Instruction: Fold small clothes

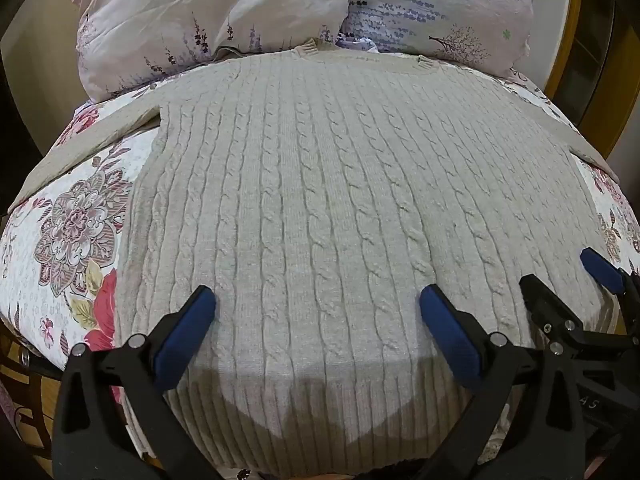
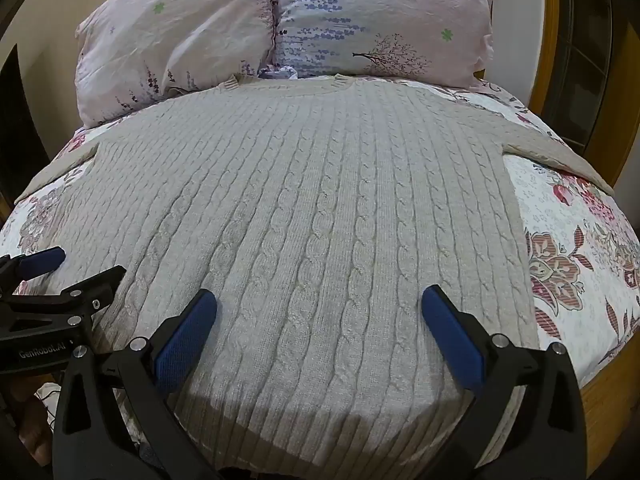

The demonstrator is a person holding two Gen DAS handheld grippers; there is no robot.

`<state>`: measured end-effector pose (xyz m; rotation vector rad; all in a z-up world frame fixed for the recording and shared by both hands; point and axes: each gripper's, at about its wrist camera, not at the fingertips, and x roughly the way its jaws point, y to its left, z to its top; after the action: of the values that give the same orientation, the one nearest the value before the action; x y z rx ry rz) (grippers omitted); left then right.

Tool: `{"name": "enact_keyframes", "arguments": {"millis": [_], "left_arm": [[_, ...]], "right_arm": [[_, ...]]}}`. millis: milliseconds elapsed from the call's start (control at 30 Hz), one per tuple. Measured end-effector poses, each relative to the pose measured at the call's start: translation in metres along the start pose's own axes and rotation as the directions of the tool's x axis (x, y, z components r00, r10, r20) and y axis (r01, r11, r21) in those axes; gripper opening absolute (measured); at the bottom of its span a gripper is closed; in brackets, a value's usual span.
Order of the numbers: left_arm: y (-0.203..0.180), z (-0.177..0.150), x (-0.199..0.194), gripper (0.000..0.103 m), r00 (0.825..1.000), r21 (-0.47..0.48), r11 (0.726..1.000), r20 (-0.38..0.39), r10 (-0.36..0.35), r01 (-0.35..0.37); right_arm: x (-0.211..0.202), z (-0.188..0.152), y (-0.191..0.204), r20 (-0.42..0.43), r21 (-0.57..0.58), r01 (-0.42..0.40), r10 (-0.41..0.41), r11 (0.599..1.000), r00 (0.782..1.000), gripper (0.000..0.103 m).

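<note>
A beige cable-knit sweater (image 1: 320, 184) lies spread flat on the bed, collar at the far end, sleeves stretched out to both sides; it also shows in the right wrist view (image 2: 320, 200). My left gripper (image 1: 318, 304) is open and empty, hovering over the sweater's lower part near the hem. My right gripper (image 2: 320, 304) is open and empty over the same lower part, further right. The right gripper shows at the right edge of the left wrist view (image 1: 568, 276), and the left gripper at the left edge of the right wrist view (image 2: 80, 264).
The bed has a floral quilt (image 1: 68, 224), also in the right wrist view (image 2: 568, 248). Two lilac flowered pillows (image 1: 208, 16) (image 2: 380, 16) lie beyond the collar. A wooden bed frame (image 2: 608, 400) runs along the right side.
</note>
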<state>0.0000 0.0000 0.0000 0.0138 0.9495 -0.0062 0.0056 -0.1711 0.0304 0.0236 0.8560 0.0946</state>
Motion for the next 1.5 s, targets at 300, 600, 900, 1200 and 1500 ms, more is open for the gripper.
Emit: {"name": "enact_keyframes", "arguments": {"millis": [300, 600, 900, 1200, 1500], "left_arm": [[0.0006, 0.0011, 0.0002, 0.101, 1.000, -0.001, 1.000, -0.001, -0.002, 0.002], [0.0001, 0.0001, -0.0002, 0.101, 1.000, 0.000, 1.000, 0.003, 0.001, -0.001], [0.0017, 0.0027, -0.0030, 0.101, 1.000, 0.000, 1.000, 0.009, 0.001, -0.001], [0.0010, 0.0026, -0.0028, 0.101, 1.000, 0.000, 1.000, 0.011, 0.002, -0.002], [0.0010, 0.0027, -0.0030, 0.101, 1.000, 0.000, 1.000, 0.011, 0.002, -0.002]], "right_arm": [[0.0003, -0.0004, -0.0006, 0.000, -0.001, 0.001, -0.001, 1.000, 1.000, 0.102], [0.0001, -0.0003, -0.0008, 0.000, -0.001, 0.001, -0.001, 1.000, 1.000, 0.102], [-0.0003, -0.0005, -0.0011, 0.000, -0.001, 0.001, -0.001, 1.000, 1.000, 0.102], [-0.0003, -0.0006, -0.0013, 0.001, -0.001, 0.001, -0.001, 1.000, 1.000, 0.102], [-0.0003, -0.0009, -0.0013, 0.002, -0.001, 0.001, -0.001, 1.000, 1.000, 0.102]]}}
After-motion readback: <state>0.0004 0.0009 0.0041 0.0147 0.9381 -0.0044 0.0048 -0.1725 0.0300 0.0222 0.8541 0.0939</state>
